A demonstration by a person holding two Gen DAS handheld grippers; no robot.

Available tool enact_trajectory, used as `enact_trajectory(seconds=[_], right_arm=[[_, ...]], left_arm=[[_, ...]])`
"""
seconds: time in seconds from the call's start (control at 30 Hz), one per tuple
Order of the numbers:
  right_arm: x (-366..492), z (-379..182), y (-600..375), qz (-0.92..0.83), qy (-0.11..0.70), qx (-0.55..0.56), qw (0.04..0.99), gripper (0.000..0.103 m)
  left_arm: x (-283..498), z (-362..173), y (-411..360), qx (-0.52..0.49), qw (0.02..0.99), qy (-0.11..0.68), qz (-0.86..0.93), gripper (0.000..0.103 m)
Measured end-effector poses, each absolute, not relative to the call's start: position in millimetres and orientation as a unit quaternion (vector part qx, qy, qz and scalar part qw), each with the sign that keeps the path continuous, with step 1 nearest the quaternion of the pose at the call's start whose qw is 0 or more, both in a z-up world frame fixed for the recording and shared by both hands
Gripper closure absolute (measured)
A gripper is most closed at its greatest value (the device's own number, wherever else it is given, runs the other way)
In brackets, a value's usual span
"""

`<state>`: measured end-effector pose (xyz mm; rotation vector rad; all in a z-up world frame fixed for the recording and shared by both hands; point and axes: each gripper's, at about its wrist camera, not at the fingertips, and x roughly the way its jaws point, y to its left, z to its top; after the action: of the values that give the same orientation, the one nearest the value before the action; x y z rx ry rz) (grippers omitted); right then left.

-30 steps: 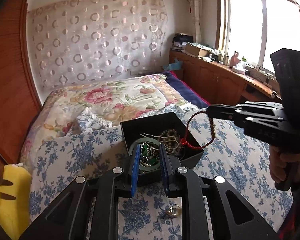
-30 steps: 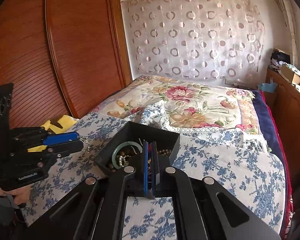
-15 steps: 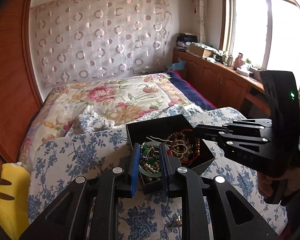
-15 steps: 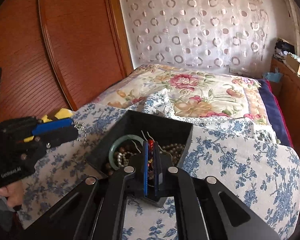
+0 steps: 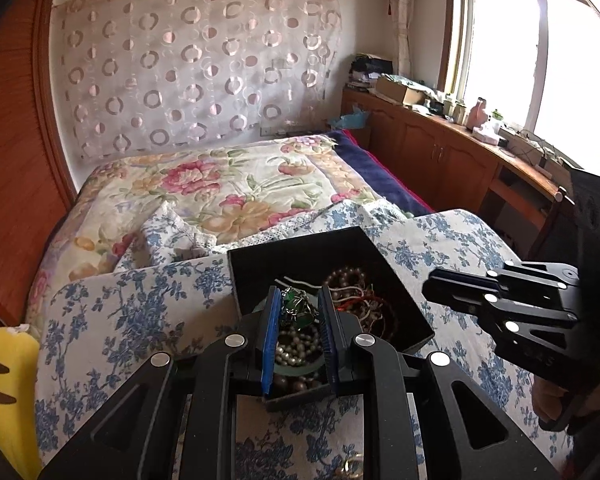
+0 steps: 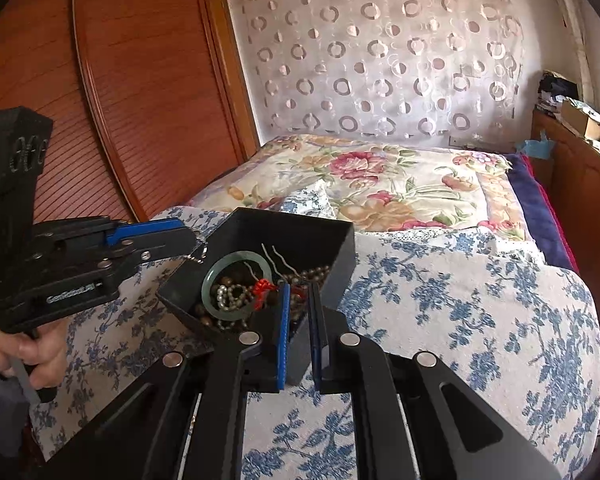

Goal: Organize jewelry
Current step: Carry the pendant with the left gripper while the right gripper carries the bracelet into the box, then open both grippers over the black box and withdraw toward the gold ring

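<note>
A black open box (image 5: 296, 250) (image 6: 300, 232) sits on the blue-flowered bedspread and holds bead strings, a jade bangle (image 6: 236, 286), hairpins and a red-corded bracelet (image 6: 264, 288). My left gripper (image 5: 299, 300) is shut on a green pendant with a silver chain (image 5: 298, 308), held just above the box's near corner. It also shows in the right wrist view (image 6: 198, 246), with the chain dangling at its tips. My right gripper (image 6: 298, 292) is slightly open and empty, at the box's near right wall. It shows in the left wrist view (image 5: 430, 280) to the right of the box.
A small gold ring (image 5: 350, 468) lies on the bedspread below the left gripper. A yellow plush (image 5: 4, 376) sits at the bed's left edge. A wooden wardrobe (image 6: 120, 100) stands left, a cabinet (image 5: 440, 152) under the window right. A flowered quilt (image 5: 220, 188) lies behind the box.
The right gripper carried the red-corded bracelet over the box, let it go inside, opened and drew back to the right. The left gripper moved closer over the box with the pendant.
</note>
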<state>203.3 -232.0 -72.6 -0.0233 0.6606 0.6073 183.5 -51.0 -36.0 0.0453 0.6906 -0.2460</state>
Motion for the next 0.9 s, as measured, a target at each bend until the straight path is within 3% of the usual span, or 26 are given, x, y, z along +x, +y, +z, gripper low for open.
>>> enact_trajectory(seconds=[0.4, 0.53, 0.73, 0.9], right_arm=[[184.8, -72.7, -246.5, 0.287, 0.312, -0.017, 0.906, 0.093], [174.5, -76.7, -247.8, 0.290, 0.314, -0.018, 0.904, 0.093], [159.0, -85.8, -244.3, 0.295, 0.320, -0.031, 0.900, 0.093], [148.1, -92.1, -240.6, 0.296, 0.324, -0.039, 0.898, 0.093]], left_arm=[[190.1, -46.4, -63.6, 0.039, 0.929, 0.348, -0.117, 0.085], [177.7, -45.6, -57.2, 0.036, 0.931, 0.346, -0.115, 0.073], [152.1, -47.2, -51.1, 0.051, 0.931, 0.342, -0.117, 0.072], [129.1, -57.8, -47.8, 0.054, 0.926, 0.350, -0.129, 0.064]])
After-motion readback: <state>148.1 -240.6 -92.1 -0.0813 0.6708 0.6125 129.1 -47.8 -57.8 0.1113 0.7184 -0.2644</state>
